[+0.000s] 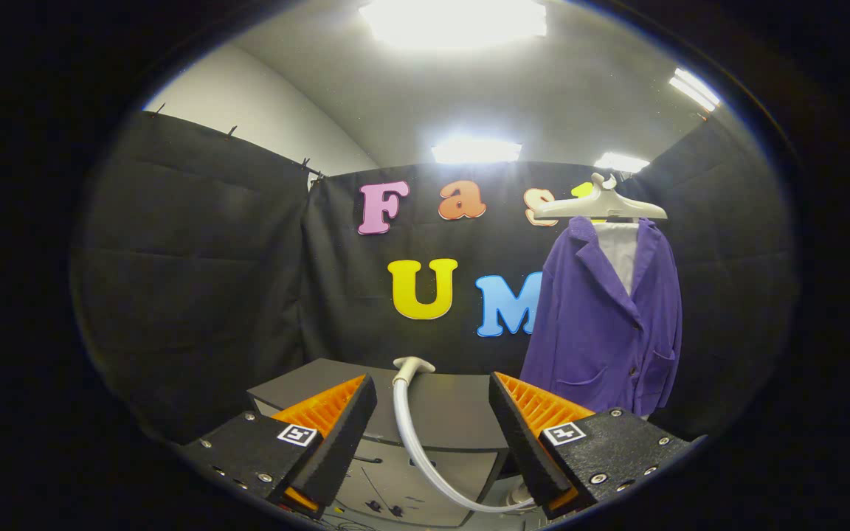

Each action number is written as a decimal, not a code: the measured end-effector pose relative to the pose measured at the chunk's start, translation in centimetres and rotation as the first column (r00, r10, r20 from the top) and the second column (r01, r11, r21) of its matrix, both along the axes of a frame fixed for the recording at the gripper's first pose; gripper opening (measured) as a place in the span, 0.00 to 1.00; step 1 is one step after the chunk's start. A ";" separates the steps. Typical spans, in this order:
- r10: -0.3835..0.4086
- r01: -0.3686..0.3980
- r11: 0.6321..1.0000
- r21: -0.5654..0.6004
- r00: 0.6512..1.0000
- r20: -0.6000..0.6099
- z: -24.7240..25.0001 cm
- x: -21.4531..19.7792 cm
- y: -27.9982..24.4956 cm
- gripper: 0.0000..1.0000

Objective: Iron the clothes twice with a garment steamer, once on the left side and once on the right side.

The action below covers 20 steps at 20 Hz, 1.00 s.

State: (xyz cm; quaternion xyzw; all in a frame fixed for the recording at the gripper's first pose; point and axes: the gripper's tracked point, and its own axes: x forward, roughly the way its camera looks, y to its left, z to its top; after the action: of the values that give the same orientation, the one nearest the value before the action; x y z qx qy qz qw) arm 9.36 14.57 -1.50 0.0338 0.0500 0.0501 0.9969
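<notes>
Fingers (pixel 432 402) apart, steamer hose (pixel 414 450) between, purple jacket (pixel 606 324) beyond

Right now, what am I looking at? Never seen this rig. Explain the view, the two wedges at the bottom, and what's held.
This is a fisheye camera riding on a handheld gripper, which a person carries; no robot arm. The two wedges are its fingers, open and holding nothing. Between them, just ahead, a grey cabinet carries the steamer head, with its hose curving down between the fingers. Beyond the right finger, a purple jacket hangs on a pale hanger against the black booth wall. Ceiling lights glare above. The steamer looks not yet picked up.
</notes>
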 end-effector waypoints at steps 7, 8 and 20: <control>-0.014 0.015 1.000 0.018 0.998 -0.057 0.8 9.4 4.8 0.95; -0.013 0.015 1.000 0.026 0.997 -0.082 0.0 10.9 5.3 0.95; -0.082 0.157 0.973 0.167 0.919 -0.385 -9.2 27.8 6.6 0.94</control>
State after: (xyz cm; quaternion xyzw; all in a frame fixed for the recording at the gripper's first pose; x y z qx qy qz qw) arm 37.19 21.17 -10.71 0.1433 0.2327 -0.0140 0.9618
